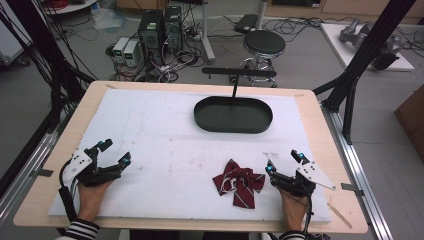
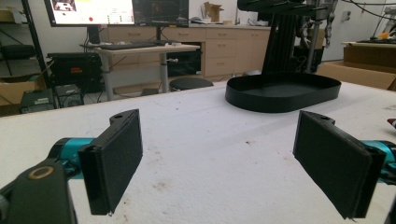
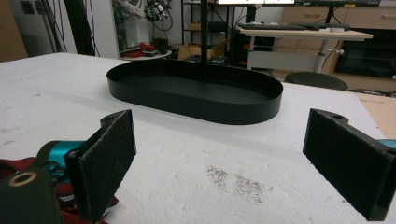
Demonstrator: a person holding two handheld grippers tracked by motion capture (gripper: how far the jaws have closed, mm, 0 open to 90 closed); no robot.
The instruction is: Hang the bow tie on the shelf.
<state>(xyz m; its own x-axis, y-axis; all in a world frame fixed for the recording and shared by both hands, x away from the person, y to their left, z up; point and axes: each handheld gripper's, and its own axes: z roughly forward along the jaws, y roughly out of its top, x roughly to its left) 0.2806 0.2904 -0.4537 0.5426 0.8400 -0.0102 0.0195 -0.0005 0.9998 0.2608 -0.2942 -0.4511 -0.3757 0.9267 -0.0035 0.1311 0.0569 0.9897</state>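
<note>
At the near left of the white table (image 1: 165, 130), the left gripper (image 1: 114, 152) is resting with its jaws standing wide apart and nothing between them. Farther back, right of centre, a black oval tray (image 1: 233, 115) with an upright stand is sitting, well apart from both grippers. The dark red bow tie (image 1: 238, 182) is lying near the front edge, just left of the right gripper (image 1: 285, 162), whose jaws are also spread with nothing between them.
</note>
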